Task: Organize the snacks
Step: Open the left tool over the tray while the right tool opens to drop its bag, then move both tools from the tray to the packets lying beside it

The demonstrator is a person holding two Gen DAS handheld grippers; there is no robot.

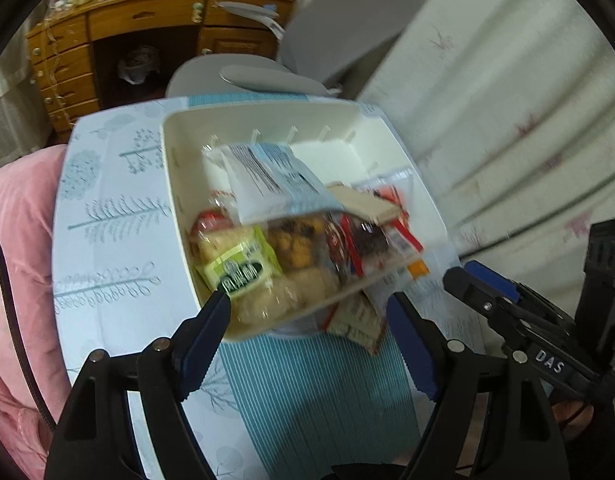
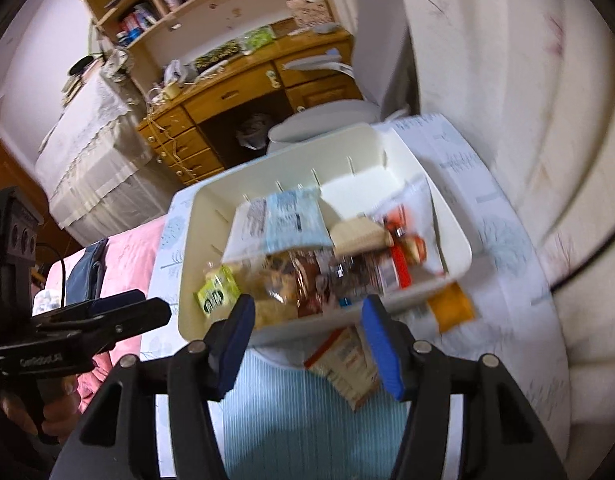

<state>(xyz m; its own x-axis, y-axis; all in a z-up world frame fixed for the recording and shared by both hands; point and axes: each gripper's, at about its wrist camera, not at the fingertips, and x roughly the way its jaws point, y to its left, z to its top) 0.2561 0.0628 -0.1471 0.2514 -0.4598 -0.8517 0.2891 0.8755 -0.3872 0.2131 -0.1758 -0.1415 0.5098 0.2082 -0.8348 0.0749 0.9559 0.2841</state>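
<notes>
A white plastic bin (image 1: pixel 179 184) (image 2: pixel 195 240) stands on a small table with a blue-and-white cloth (image 1: pixel 107 208) (image 2: pixel 267 400). It holds several snack packets: a green-labelled packet (image 1: pixel 239 268) (image 2: pixel 217 292), a blue-and-white packet (image 1: pixel 267 176) (image 2: pixel 287 216), and red-wrapped ones (image 1: pixel 347 240) (image 2: pixel 399 252). A tan packet (image 1: pixel 359 320) (image 2: pixel 347 364) and an orange one (image 2: pixel 451 306) lie on the cloth beside the bin's near edge. My left gripper (image 1: pixel 307 312) is open and empty just before the bin. My right gripper (image 2: pixel 307 316) is open and empty too.
A grey chair (image 1: pixel 339 44) (image 2: pixel 327 120) stands behind the table, with a wooden desk (image 1: pixel 107 40) (image 2: pixel 235 92) beyond. A pink blanket (image 1: pixel 15 260) (image 2: pixel 119 264) lies left. A white quilted wall of bedding (image 1: pixel 507 100) (image 2: pixel 507 120) rises right.
</notes>
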